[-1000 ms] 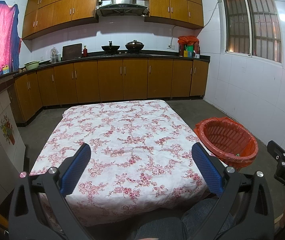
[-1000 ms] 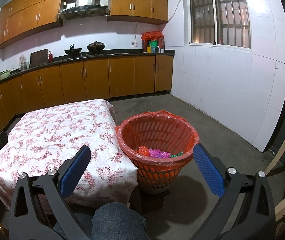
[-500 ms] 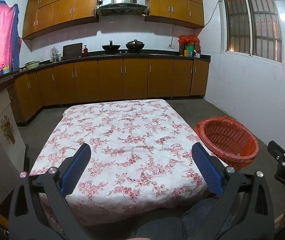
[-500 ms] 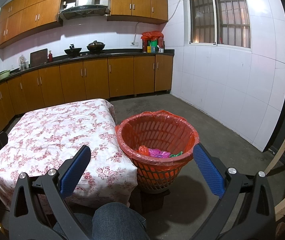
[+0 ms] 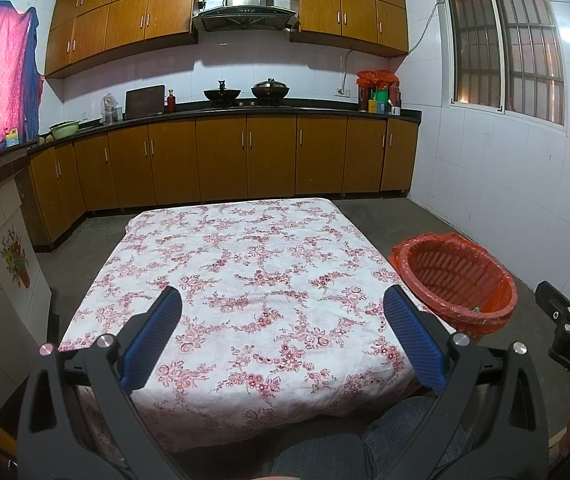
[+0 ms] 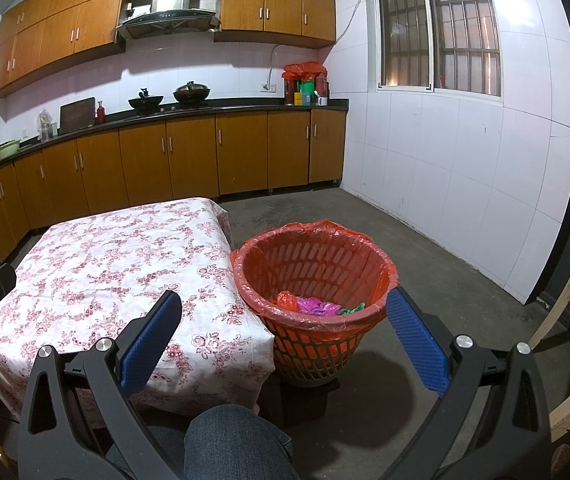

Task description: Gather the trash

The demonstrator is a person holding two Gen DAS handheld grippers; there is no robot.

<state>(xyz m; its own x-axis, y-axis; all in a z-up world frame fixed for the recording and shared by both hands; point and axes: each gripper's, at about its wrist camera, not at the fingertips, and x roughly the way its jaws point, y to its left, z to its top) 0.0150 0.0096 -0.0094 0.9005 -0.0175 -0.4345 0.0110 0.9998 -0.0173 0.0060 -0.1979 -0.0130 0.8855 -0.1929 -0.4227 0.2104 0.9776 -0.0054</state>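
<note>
left hand-held gripper (image 5: 281, 336) gaping wide, holding nothing | right hand-held gripper (image 6: 283, 340) likewise, hovering near round orange plastic basket (image 6: 313, 336) | risk: bumping, tipping basket, spilling crumpled wrappers (image 6: 317, 305)

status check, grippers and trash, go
Left gripper open, empty. Right gripper open, empty. Trash in basket beside table. Nothing in the way.

Crumpled trash (image 6: 312, 305) inside red basket (image 6: 381, 272)

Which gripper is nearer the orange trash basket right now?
Right. The right gripper faces the orange trash basket just ahead, jaws open. The left gripper sits over the floral tablecloth, basket off to its right.
</note>
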